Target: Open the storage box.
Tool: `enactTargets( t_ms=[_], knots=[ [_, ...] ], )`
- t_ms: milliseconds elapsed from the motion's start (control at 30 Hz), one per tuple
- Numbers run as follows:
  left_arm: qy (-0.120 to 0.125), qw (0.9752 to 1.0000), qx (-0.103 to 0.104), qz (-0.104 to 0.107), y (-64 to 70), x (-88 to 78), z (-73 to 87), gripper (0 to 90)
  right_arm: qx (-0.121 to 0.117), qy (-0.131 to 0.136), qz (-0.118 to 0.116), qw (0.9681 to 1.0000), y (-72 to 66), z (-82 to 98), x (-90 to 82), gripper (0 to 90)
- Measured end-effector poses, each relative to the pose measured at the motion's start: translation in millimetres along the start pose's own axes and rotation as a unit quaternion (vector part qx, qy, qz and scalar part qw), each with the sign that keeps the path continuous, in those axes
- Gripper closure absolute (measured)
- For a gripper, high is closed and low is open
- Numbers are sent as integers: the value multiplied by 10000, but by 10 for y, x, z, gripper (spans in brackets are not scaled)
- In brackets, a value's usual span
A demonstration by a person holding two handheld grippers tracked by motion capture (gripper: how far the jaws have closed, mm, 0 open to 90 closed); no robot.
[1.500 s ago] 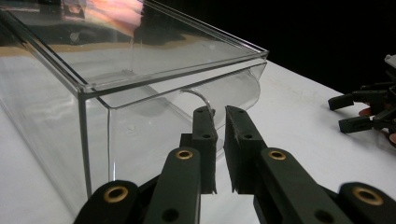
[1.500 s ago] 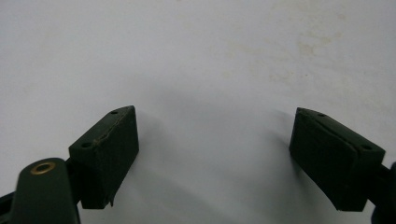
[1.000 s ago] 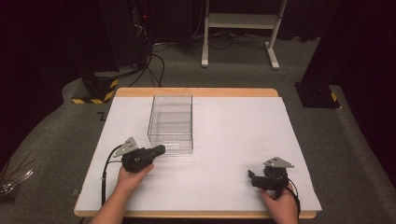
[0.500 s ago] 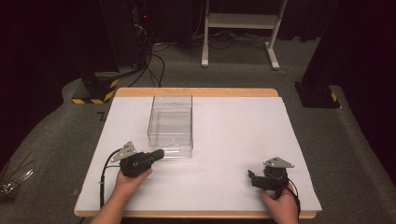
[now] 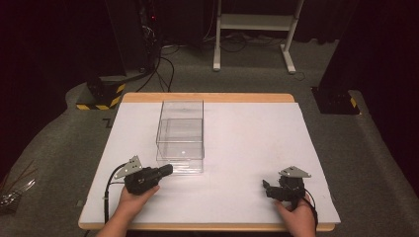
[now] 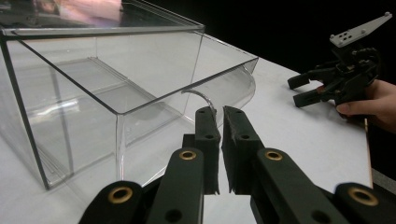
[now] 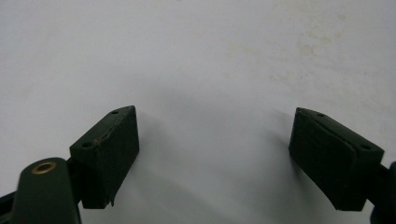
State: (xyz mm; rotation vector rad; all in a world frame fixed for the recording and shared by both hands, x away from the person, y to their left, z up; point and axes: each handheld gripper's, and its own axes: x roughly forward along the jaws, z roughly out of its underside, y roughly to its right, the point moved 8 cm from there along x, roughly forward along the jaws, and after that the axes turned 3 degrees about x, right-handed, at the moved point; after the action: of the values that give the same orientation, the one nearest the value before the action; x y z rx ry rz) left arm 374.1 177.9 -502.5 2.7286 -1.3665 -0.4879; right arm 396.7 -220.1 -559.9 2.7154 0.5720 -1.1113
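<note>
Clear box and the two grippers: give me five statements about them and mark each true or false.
1. The clear box is empty. True.
2. The left gripper grips the box wall. False: its fingers are nearly together with nothing between them, just short of the box.
3. The right gripper has its fingers spread wide apart. True.
4. The right gripper holds a small block. False: only bare white table lies between its fingers.
5. The box stands on the right half of the table. False: it stands left of centre, in front of the left gripper.
</note>
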Motion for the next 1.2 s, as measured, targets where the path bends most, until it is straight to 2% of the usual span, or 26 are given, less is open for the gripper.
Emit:
enactTargets(
  t_ms=[200, 533, 967, 1200],
  knots=[
    [-22, 10000, -36, 37, 46, -53, 38, 851, 1, -1, 0, 10000, 0, 0, 0, 162],
    [-116, 9998, 44, 146, 145, -121, 75, 856, 0, 0, 1, 10000, 0, 0, 0, 162],
    [-243, 9988, 152, 408, 390, -198, 163, 865, 1, 0, 3, 10000, -1, 0, -1, 162],
    [-265, 9985, 142, 447, 445, -271, 202, 865, 1, 2, 2, 10000, -1, 0, 0, 162]
  ],
)
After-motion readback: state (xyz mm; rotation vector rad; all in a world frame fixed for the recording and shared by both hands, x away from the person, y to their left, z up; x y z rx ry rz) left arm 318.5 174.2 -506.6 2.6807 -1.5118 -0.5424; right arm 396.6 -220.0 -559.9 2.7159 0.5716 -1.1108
